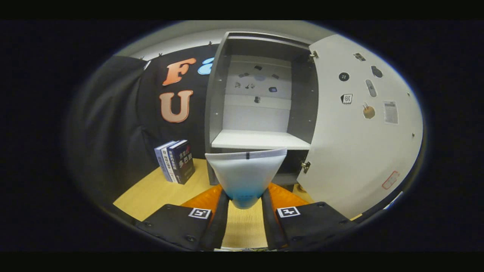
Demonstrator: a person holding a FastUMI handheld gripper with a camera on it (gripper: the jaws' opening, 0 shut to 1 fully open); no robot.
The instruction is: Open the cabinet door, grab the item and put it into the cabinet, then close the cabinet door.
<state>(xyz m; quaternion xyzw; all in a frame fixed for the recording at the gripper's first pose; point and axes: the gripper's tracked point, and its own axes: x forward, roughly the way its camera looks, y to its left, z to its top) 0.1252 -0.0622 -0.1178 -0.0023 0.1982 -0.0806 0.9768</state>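
1. Being carried toward the cabinet [261, 94], a pale cup-shaped item [245, 173] is being held by its narrow base between the two fingers of the gripper [245, 198], which are closed to a small gap and are pressing on it from both sides
2. The item is being kept upright, with its wide rim facing the cabinet and sitting just below the front edge of the shelf [261, 140]
3. The cabinet door [359, 124] is being left swung wide open on the hinge side of the cabinet, so the first step of the task is judged to be done and the placing step is judged to be in hand
4. A few books [176, 161] are being left standing on the wooden tabletop [151, 192] on the side of the cabinet away from the door, apart from the item
5. For the next move, the item is judged to need lifting above the shelf edge and being brought inside the cabinet before the fingers are opened; care is being called for so that the rim is not knocked against the shelf front or the open door
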